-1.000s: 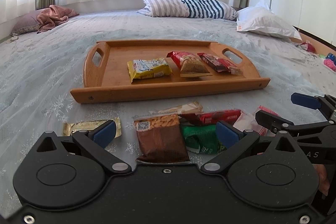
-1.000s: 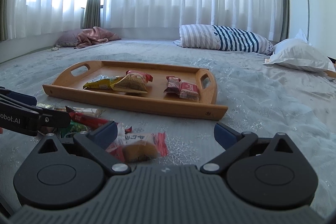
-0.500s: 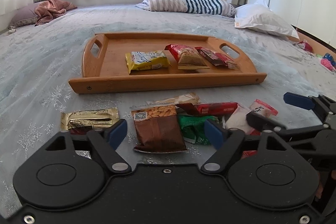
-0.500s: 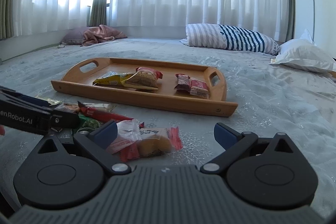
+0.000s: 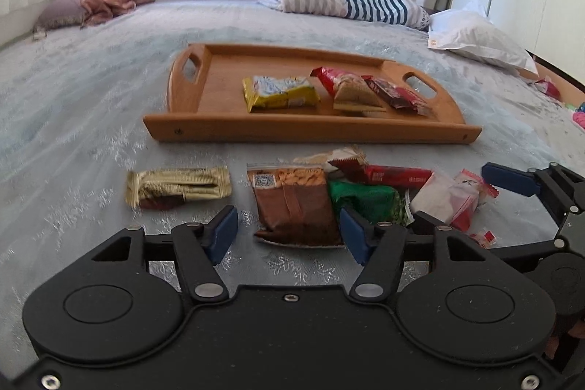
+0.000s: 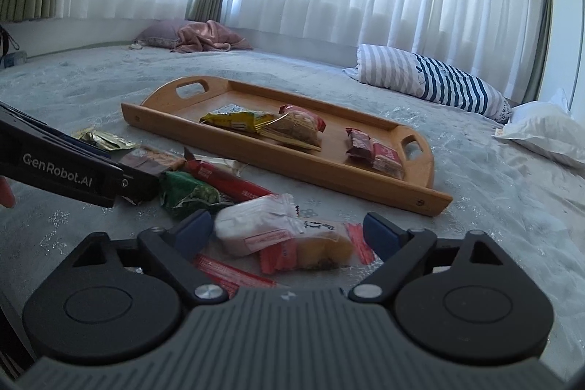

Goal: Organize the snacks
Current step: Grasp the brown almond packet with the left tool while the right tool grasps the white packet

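Left claw point(image 5: 289, 231) has just been narrowing around the brown crinkly snack packet point(image 5: 296, 203) on the bed, pads not yet pressing. Right claw point(image 6: 283, 231), still wide but closing, straddles the clear-wrapped cake point(image 6: 285, 236). Best to pinch each mid-body, then lift toward the wooden tray point(image 5: 307, 130).

I counted one wooden tray point(image 5: 204, 130) holding three snack packets point(image 5: 279, 93), and six more packets point(image 5: 296, 203) on the bed point(image 5: 73, 105).

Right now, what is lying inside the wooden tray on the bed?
Inside the wooden tray lie a yellow snack packet, a red packet of biscuits and dark red wrapped bars. Whatever lies under these packets is covered.
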Tool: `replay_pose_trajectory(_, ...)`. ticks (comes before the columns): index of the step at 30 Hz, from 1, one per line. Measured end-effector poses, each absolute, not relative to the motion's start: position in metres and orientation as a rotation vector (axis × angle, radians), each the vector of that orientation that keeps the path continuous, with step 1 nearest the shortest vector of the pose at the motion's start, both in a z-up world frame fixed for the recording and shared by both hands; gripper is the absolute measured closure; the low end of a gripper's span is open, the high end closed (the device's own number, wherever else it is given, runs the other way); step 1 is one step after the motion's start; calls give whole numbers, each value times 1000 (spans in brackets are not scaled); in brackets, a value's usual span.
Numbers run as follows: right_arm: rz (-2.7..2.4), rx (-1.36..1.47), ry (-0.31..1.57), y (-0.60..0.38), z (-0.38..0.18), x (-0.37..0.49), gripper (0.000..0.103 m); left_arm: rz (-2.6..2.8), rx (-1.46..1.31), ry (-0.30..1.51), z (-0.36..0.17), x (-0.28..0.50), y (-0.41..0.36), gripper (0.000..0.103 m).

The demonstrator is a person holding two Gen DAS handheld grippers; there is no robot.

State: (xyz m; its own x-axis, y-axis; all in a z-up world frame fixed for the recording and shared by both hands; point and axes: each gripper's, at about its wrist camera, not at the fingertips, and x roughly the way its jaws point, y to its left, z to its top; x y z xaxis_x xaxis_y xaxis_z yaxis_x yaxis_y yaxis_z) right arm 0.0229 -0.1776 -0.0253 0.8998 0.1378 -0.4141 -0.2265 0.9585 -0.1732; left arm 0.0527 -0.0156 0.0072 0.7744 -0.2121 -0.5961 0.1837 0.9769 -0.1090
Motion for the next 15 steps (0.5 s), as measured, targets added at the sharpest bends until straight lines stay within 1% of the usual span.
replay_pose_trajectory(8,175,-243,396,-172,-24,27,13,-217,-40,642,5,61,-19,44)
replay_pose_trajectory(10,171,-250,391,-171,-23,28,13,-210,-35,639,5,64,-20,53)
replay_pose_trajectory(11,169,-253,388,-170,-23,29,13,-198,-22,638,5,64,-21,59)
replay_pose_trajectory(15,171,-253,380,-169,-23,29,13,-203,-5,638,8,65,-24,61)
